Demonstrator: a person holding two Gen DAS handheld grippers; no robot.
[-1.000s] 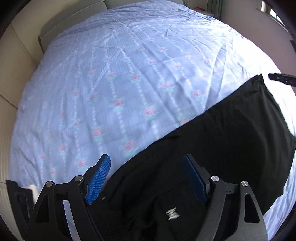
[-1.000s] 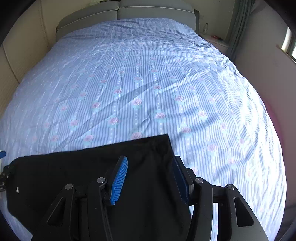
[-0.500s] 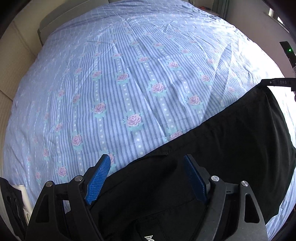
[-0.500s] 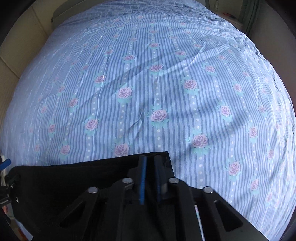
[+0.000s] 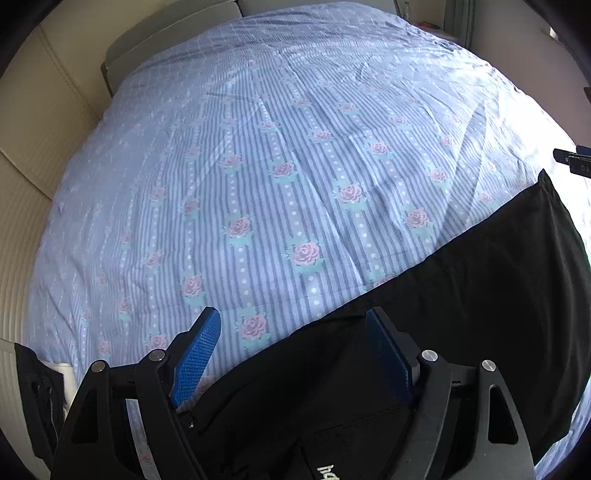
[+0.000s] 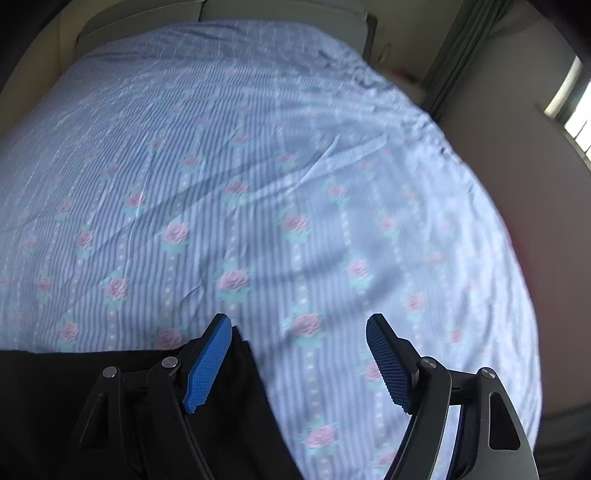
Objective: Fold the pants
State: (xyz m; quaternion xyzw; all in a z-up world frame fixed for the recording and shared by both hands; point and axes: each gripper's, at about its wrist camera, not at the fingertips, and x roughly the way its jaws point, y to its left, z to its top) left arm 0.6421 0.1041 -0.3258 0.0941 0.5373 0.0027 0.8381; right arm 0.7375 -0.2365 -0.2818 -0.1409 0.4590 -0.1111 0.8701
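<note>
Pants (image 5: 461, 306) are lying flat on the bed (image 5: 258, 184) for folding; the right gripper (image 6: 299, 363), jaws just opening, is straddling their corner, while the left gripper (image 5: 295, 354) is hovering spread over them.

I see a bed (image 5: 207, 155) under me, covered edge to edge by a sheet (image 5: 314, 177) in pale blue stripes with rows of pink roses and white dots. The sheet is lightly creased, with a few long wrinkles running across the middle and bunching toward the far corner. Black pants (image 5: 491, 295) lie flat on the near part of it, one straight edge running slantwise across the stripes in my left view. In my right view the pants (image 6: 74, 373) end at a corner, and bare sheet (image 6: 332, 192) stretches beyond. A pale padded headboard (image 6: 221, 9) stands at the far end.
</note>
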